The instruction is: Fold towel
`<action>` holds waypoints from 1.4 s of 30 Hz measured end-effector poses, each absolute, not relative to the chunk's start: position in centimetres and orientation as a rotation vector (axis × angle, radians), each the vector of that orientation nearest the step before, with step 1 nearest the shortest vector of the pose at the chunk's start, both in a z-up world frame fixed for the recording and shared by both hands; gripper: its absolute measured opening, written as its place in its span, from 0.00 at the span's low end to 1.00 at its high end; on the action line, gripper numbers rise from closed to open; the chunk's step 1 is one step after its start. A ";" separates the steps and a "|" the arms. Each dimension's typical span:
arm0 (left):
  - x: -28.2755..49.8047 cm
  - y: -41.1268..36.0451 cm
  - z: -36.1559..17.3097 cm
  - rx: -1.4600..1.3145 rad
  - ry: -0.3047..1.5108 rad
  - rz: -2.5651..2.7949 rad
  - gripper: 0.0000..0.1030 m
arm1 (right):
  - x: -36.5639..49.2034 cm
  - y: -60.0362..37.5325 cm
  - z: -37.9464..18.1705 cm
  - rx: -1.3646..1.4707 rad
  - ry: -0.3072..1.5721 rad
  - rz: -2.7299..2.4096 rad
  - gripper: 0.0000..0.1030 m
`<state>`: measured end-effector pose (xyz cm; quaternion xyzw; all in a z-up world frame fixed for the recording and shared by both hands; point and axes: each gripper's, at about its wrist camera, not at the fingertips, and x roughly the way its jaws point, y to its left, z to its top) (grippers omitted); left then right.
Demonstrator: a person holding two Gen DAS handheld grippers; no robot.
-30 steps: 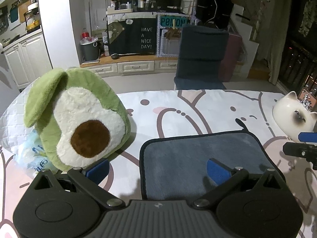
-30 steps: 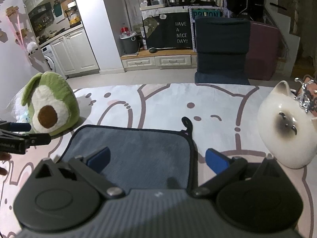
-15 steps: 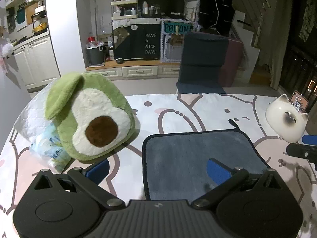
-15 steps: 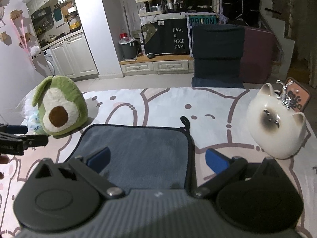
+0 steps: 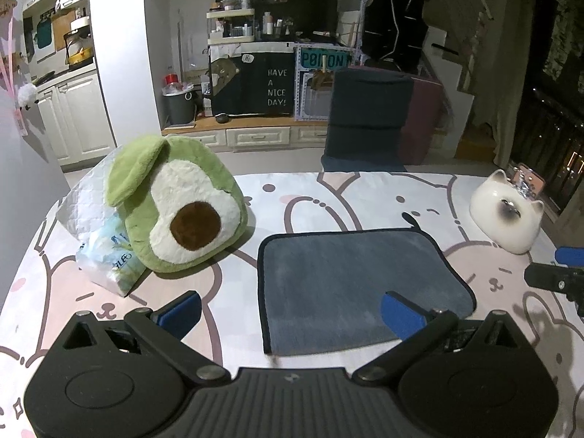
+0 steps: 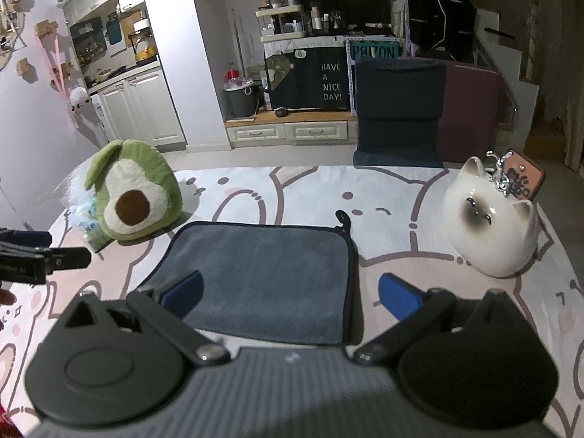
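Observation:
A grey towel (image 5: 354,277) with dark edging lies flat on the table, folded into a rectangle, with a small loop at its far right corner; it also shows in the right wrist view (image 6: 270,273). My left gripper (image 5: 290,312) is open and empty, raised above the towel's near left corner. My right gripper (image 6: 290,294) is open and empty, raised above the towel's near right corner. Each gripper shows at the edge of the other's view.
A green avocado plush (image 5: 175,208) and a plastic packet (image 5: 106,255) sit left of the towel. A white ceramic cat (image 6: 491,224) stands to its right. The table has a pink cartoon-print cloth (image 5: 328,197). A dark chair (image 5: 368,116) stands beyond the far edge.
Both grippers have pulled back and risen away from the towel, so more of the table and towel shows. Both stay open and empty.

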<state>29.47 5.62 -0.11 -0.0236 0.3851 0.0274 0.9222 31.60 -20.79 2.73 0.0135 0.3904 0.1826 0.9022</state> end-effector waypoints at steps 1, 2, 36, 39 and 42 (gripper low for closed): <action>29.0 5.5 0.0 -0.045 0.789 0.056 1.00 | 31.2 -20.9 2.9 0.028 0.803 0.379 1.00; 28.6 5.3 0.2 -0.043 0.787 0.055 1.00 | 30.7 -21.0 3.1 0.029 0.799 0.380 1.00; 15.4 1.3 3.8 0.030 0.612 0.021 1.00 | 18.1 -23.3 6.6 0.019 0.655 0.408 1.00; 14.4 0.9 3.9 0.038 0.596 0.017 1.00 | 16.7 -23.6 6.9 0.022 0.628 0.390 1.00; 13.3 0.6 4.0 0.030 0.582 0.010 1.00 | 15.3 -23.8 7.1 0.023 0.608 0.393 1.00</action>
